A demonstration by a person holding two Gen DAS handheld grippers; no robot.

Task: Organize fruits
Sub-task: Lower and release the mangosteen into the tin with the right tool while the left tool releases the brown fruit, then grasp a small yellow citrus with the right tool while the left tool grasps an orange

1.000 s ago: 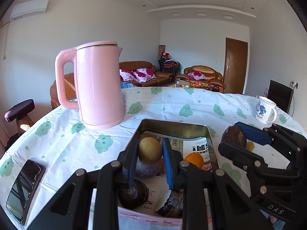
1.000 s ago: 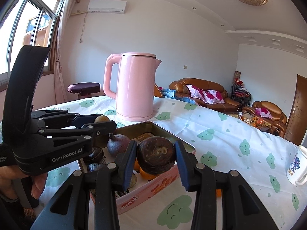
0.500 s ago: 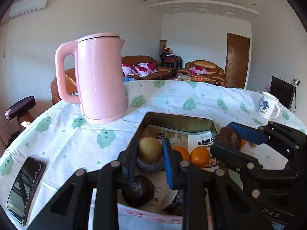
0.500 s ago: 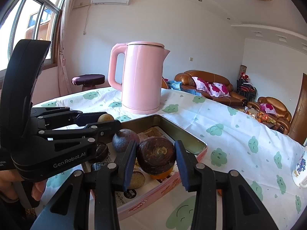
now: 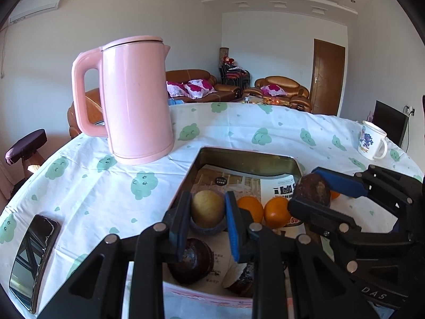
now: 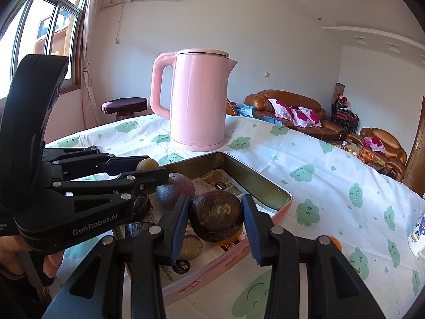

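Note:
An open tin (image 5: 247,159) with pink outer walls and a paper lining stands on the table. Over its near-left part my left gripper (image 5: 207,202) is shut on a yellowish round fruit (image 5: 207,208). Below it lies a purple fruit (image 5: 205,229). Two oranges (image 5: 276,211) and two dark fruits (image 5: 194,257) also lie inside. My right gripper (image 6: 215,204) is shut on a dark brown fruit (image 6: 216,216) above the tin's near edge (image 6: 212,268). In that view the left gripper (image 6: 152,166) reaches in from the left with the yellowish fruit (image 6: 147,164).
A tall pink kettle (image 5: 135,98) stands just behind the tin's left corner. A phone (image 5: 32,257) lies near the table's left edge and a printed mug (image 5: 372,141) at the far right. Another orange (image 6: 329,240) lies on the cloth outside the tin.
Both grippers keep their fruits. Both views have tipped slightly downward, so more of the tin's inside and the two oranges show. The right gripper has edged a little towards the tin.

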